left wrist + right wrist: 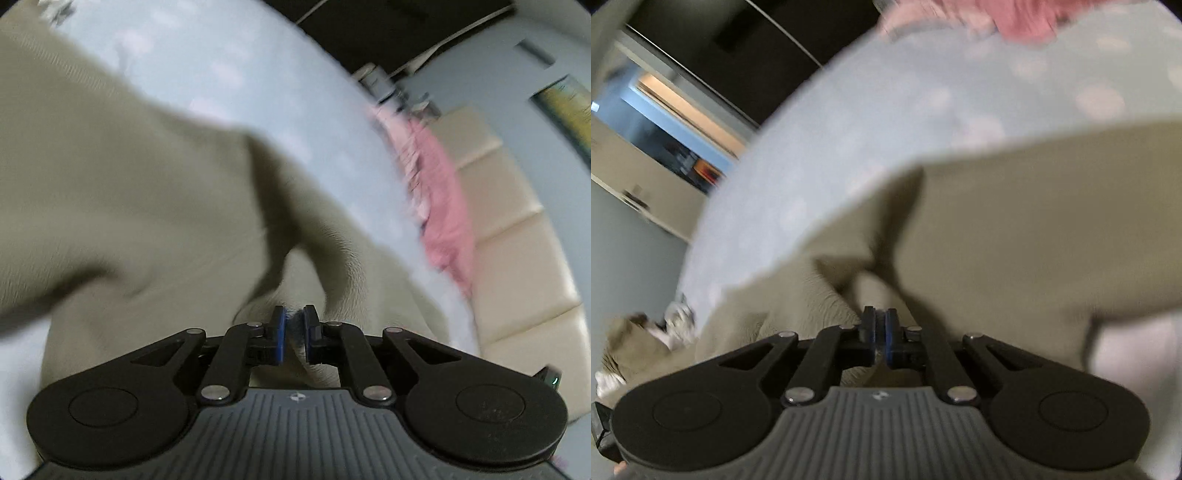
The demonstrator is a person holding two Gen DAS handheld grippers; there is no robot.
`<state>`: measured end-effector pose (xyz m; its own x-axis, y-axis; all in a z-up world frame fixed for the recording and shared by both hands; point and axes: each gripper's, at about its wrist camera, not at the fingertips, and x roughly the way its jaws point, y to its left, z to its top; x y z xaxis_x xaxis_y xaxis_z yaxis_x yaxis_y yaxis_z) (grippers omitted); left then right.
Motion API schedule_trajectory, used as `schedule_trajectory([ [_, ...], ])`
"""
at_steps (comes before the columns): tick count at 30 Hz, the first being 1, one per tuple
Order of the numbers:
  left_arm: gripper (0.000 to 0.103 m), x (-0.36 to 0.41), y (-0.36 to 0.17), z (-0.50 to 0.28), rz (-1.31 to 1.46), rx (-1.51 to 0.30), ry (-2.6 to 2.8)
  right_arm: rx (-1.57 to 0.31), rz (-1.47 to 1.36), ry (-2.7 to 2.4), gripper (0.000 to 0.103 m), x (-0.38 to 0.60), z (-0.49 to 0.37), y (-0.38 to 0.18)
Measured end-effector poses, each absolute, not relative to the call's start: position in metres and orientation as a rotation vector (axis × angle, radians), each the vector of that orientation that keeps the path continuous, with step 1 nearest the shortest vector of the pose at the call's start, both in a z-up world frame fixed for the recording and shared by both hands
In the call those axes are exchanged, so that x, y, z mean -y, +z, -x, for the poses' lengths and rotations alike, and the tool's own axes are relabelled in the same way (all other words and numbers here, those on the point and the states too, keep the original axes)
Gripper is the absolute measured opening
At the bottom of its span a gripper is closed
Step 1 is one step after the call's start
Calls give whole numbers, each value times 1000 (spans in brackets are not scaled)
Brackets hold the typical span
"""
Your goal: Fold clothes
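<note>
Beige garment (122, 206): a soft, finely ribbed khaki-beige piece of clothing spread over a light blue bed sheet, raised into folds and ridges where both tongs meet it; both views are blurred.
Garment in the right view (1015, 229): a broad, fairly flat panel reaches to the right, with a dark crease running up from the tongs toward the fabric's far edge.
Left tongs (294, 334): the blue pads stand close together with only a narrow gap, and a pinch of the beige cloth sits between them; the fabric rises from the pads in a taut ridge, so they are clamped on it.
Right tongs (881, 336): the pads are nearly together, with a thin fold of the same beige cloth caught in the slit between them; cloth bunches up just beyond the tips.
Bed sheet (207, 62): pale blue with faint lighter spots, lying under the garment and showing beyond its far edge.
Pink cloth (439, 199): a pink, fringed-looking item lying along the sheet's edge, well apart from the tongs.
Cream padded panels (517, 236): just beside the pink cloth, on the far side of the sheet.
Other clothes (631, 350): a beige and white heap at the lower left of the right view, off the sheet's edge.
</note>
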<state>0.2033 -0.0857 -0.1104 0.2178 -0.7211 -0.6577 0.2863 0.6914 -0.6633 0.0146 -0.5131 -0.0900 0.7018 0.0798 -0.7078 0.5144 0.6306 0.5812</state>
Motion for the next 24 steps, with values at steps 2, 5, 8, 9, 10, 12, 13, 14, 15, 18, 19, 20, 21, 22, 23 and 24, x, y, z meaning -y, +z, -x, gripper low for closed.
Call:
schedule_trajectory([
  [2, 25, 82, -107, -201, 443, -1156, -729, -803, -897, -287, 19, 517, -11, -92],
  [5, 43, 70, -93, -199, 487, -1130, -724, -781, -926, -295, 52, 524, -5, -84],
  [8, 54, 64, -87, -198, 556, -1140, -722, -775, -1001, -282, 51, 530, 0, -86],
  [9, 56, 67, -90, -199, 564, -1158, -723, -786, -1012, -280, 51, 530, 1, -87],
  [10, 57, 72, -92, -201, 570, -1176, -724, -795, -1013, -281, 52, 527, 1, -88],
  [12, 57, 78, -102, -202, 581, -1223, -721, -817, -1011, -292, 54, 526, 0, -95],
  [13, 57, 82, -107, -203, 588, -1244, -719, -822, -1024, -298, 55, 526, -2, -99],
  [14, 57, 84, -112, -204, 601, -1260, -715, -823, -1044, -302, 55, 528, -4, -103],
  [15, 57, 86, -116, -206, 626, -1270, -711, -823, -1066, -303, 55, 529, -6, -107],
  [18, 57, 87, -127, -217, 733, -1279, -691, -806, -1144, -307, 60, 537, -13, -113],
  [19, 57, 88, -129, -220, 747, -1280, -680, -800, -1173, -307, 63, 539, -15, -114],
  [20, 57, 89, -131, -224, 760, -1282, -669, -795, -1202, -308, 65, 541, -17, -115],
  [21, 57, 91, -134, -227, 768, -1290, -662, -793, -1231, -309, 66, 542, -20, -116],
  [22, 57, 94, -137, -230, 776, -1301, -655, -798, -1254, -311, 67, 543, -23, -118],
  [23, 57, 97, -141, -233, 784, -1311, -648, -813, -1269, -316, 67, 544, -26, -120],
  [24, 57, 99, -144, -234, 789, -1321, -640, -837, -1278, -326, 67, 544, -30, -124],
])
